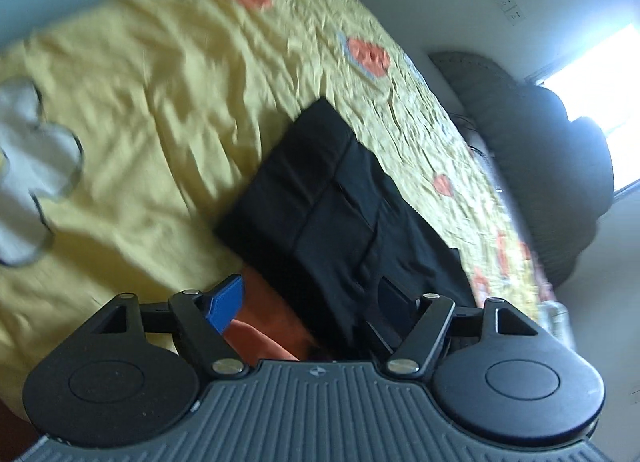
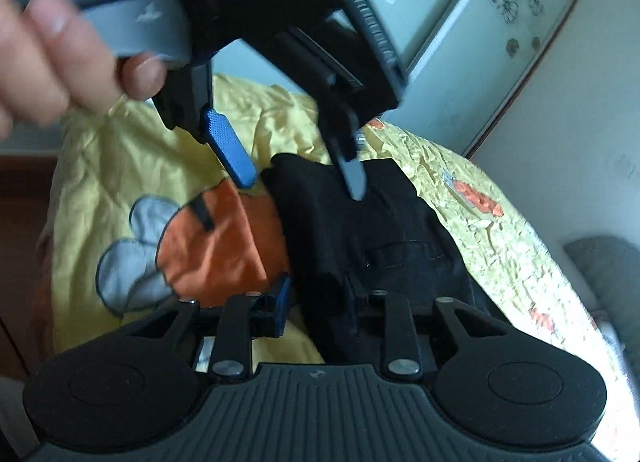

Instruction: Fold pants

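Note:
Black pants (image 1: 320,202) lie folded in a thick rectangle on a yellow bedspread (image 1: 140,102). My left gripper (image 1: 310,294) stands open at the near end of the pants, its blue pad (image 1: 228,302) over an orange patch and the other finger over the black cloth. From the right wrist view the left gripper (image 2: 302,186) hangs just above the far edge of the pants (image 2: 360,246), nothing pinched between its fingers. My right gripper (image 2: 320,306) is narrow, and a bunched fold of the pants fills the gap between its fingers.
A person's hand (image 2: 60,62) holds the left gripper's handle. The bedspread carries orange and grey cartoon patches (image 2: 208,246). A dark cushioned seat (image 1: 540,166) stands past the bed's right edge under a bright window. A glass-fronted wardrobe (image 2: 480,22) stands behind the bed.

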